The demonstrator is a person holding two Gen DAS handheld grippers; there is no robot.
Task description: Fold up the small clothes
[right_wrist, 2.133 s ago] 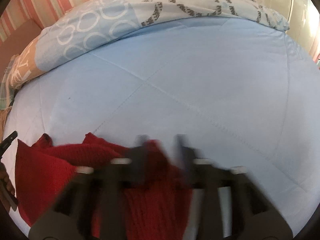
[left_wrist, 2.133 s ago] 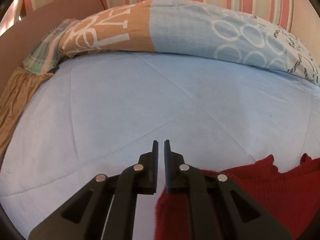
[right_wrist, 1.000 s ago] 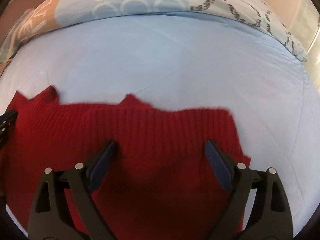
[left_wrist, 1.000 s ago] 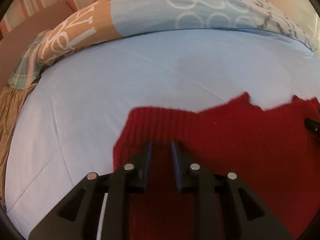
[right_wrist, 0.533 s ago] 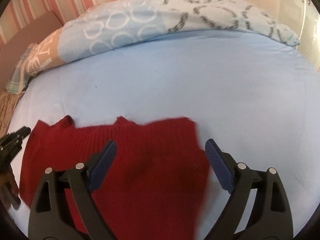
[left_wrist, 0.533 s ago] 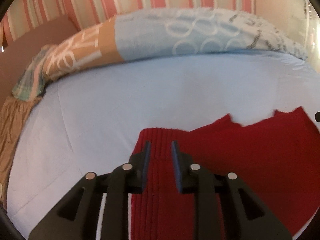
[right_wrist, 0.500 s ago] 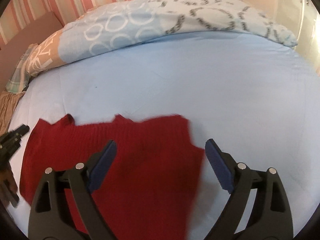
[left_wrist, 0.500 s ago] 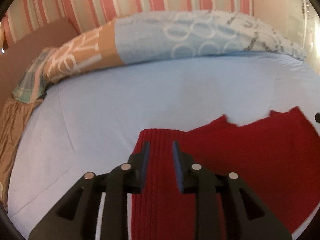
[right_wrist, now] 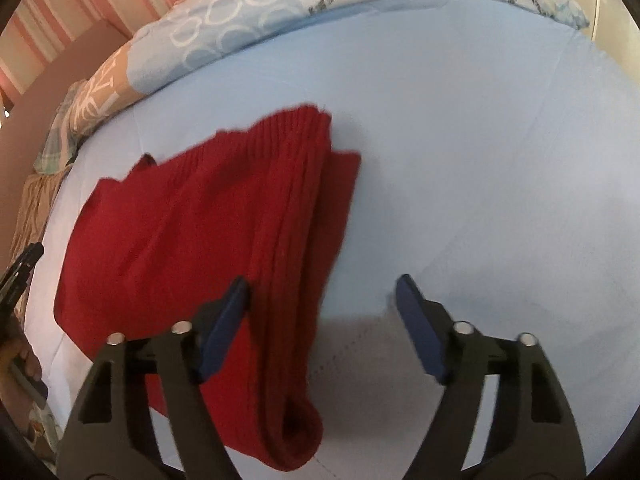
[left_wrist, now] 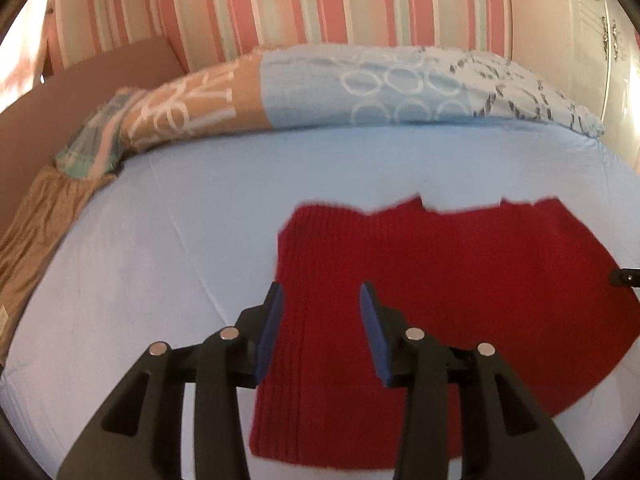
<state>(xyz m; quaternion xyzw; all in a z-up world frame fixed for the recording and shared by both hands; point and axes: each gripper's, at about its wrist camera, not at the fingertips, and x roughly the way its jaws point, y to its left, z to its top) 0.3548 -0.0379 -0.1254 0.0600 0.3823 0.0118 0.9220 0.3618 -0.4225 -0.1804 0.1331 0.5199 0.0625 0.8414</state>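
A red knitted garment (left_wrist: 448, 280) lies spread on the light blue bed sheet (left_wrist: 180, 220). In the right wrist view its right side (right_wrist: 296, 240) is doubled over in a thick ribbed fold. My left gripper (left_wrist: 322, 312) hovers above the garment's left part, its jaws opening, and the pads touch no cloth. My right gripper (right_wrist: 322, 300) hangs over the folded edge with its jaws closing; the fold lies beneath the gap and is not pinched. The left gripper's tip (right_wrist: 20, 268) shows at that view's left edge.
A patterned blue and tan duvet (left_wrist: 360, 92) is bunched along the far side of the bed, below a striped wall (left_wrist: 320, 4). Brown cloth (left_wrist: 44, 216) hangs at the left bed edge. Bare sheet (right_wrist: 500, 160) stretches to the right of the garment.
Both grippers have drawn back and up from the garment. The left jaws have widened and the right jaws have narrowed. The garment's right side now lies folded over.
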